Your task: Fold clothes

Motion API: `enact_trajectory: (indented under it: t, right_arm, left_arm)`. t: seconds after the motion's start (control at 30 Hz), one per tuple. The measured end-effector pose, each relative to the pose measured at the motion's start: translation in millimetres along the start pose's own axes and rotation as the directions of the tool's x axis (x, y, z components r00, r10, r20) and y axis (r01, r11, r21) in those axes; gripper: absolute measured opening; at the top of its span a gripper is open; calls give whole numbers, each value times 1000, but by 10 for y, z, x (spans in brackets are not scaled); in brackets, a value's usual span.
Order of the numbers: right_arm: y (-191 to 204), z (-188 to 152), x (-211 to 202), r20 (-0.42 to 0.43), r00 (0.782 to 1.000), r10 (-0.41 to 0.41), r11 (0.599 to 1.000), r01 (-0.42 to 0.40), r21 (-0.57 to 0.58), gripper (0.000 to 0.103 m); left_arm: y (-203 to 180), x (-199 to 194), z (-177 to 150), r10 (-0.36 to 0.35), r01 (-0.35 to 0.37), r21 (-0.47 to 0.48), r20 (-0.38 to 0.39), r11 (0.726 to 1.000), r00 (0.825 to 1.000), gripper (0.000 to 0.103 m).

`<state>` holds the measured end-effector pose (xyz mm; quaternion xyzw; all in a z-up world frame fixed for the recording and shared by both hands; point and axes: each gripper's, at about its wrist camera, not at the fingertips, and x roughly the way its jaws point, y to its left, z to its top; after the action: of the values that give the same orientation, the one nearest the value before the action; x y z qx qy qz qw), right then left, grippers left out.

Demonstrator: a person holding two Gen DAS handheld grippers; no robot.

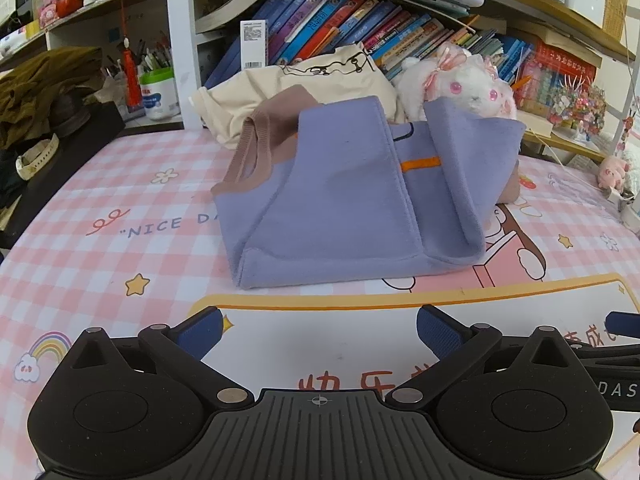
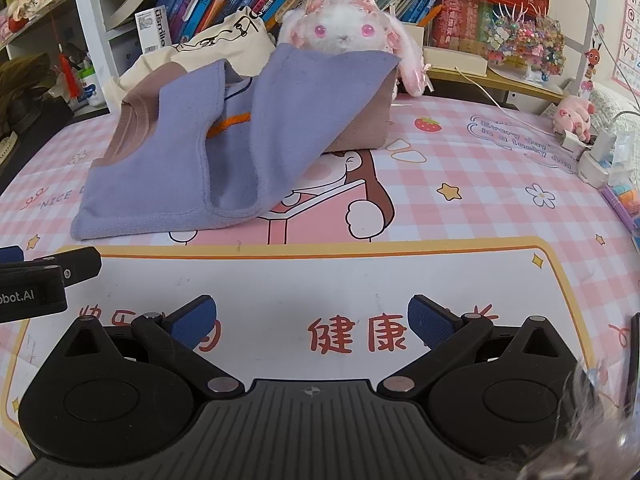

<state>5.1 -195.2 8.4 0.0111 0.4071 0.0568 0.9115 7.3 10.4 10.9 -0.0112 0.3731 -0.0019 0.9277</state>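
Observation:
A lavender garment with mauve trim and an orange stripe lies on the pink checked table mat, its two sides folded in over the middle. It also shows in the right wrist view, with its right flap raised against a mauve part. My left gripper is open and empty, low over the white panel of the mat, short of the garment's near hem. My right gripper is open and empty beside it, also short of the garment. The left gripper's body shows at the left edge of the right wrist view.
A cream garment lies behind the lavender one. A white plush rabbit sits at the back before shelves of books. A pink plush and chargers lie at the right. Dark clothes are piled at the left.

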Motion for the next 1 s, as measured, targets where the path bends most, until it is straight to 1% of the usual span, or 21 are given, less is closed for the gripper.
enact_trajectory:
  t: [0.17,0.6,1.0]
  right_arm:
    - [-1,-4,-2,0,1000,-1,1000,1,0,103]
    - [32,-15,-19,3,1000,-8,1000,8,-13,103]
    - [62,-8,-25,6,1000,5,1000,-4,-19,103]
  left_arm:
    - [24,-10,6,-20,20,-12,-7,1000,1000,103]
    - [58,-20,28,-22,22,-30,-1,999,1000,103]
    - [81,-12,26,-5,5,-39,-10,999,1000,103]
